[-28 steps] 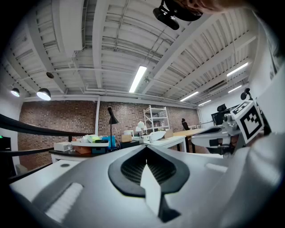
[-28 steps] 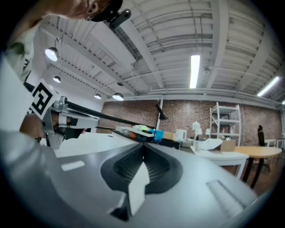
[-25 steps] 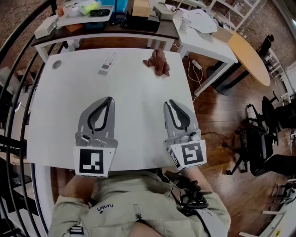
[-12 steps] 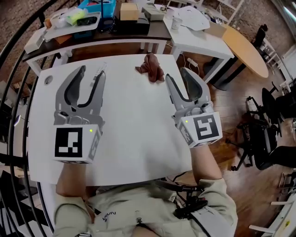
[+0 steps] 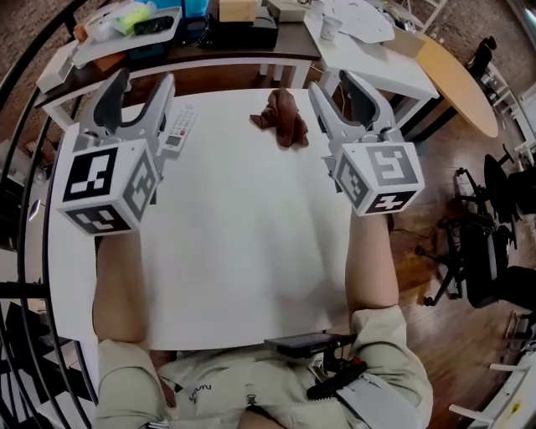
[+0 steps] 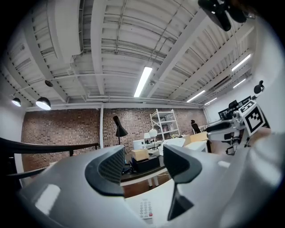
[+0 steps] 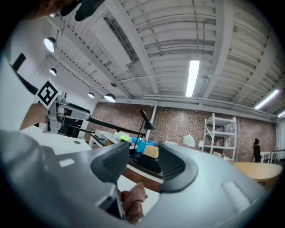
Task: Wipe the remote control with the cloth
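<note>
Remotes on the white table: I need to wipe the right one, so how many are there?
1. The remote lies at the table's far left, apart from the cloth at far centre. Some tabletop is hidden from view, so another could be missed.

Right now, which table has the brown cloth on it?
The big white table nearest the person: the cloth lies by its far edge. The dark table behind carries boxes, the small white one papers.
</note>
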The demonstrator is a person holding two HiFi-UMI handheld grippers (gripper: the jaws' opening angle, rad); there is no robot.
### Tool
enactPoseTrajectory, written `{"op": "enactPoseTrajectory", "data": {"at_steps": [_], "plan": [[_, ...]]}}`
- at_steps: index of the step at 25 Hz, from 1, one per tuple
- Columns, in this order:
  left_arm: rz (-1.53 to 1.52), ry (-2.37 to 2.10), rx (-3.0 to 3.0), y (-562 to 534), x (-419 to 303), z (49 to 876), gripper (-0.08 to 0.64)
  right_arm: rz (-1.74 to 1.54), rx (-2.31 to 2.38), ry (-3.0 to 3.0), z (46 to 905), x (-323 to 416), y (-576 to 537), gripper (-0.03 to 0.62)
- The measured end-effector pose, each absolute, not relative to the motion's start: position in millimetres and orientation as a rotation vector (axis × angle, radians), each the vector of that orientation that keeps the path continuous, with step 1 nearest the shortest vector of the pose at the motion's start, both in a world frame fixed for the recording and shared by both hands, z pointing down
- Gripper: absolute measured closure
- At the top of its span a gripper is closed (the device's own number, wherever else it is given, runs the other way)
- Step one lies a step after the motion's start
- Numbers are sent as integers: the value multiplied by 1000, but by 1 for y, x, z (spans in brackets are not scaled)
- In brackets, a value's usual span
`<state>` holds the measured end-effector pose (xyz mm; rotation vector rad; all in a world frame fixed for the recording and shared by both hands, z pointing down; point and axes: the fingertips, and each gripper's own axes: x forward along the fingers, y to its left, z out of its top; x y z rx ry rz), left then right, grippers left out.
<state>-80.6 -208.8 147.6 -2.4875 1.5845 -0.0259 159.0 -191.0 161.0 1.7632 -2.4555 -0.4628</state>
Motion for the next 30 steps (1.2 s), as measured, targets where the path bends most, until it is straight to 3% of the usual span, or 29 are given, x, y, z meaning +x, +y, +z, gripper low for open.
{"op": "enactPoseTrajectory", "data": {"at_steps": [7, 15, 30], "plan": [[-156, 1648, -2617, -264, -82, 208, 268, -317, 1773, -2444, 182, 167, -245, 372], [-391, 1686, -2753, -289, -78, 292, 196, -178, 1590, -2398, 238, 153, -276, 304], [-808, 1602, -2841, -298, -77, 371, 162, 79, 1416, -2298, 317, 151, -295, 301]]}}
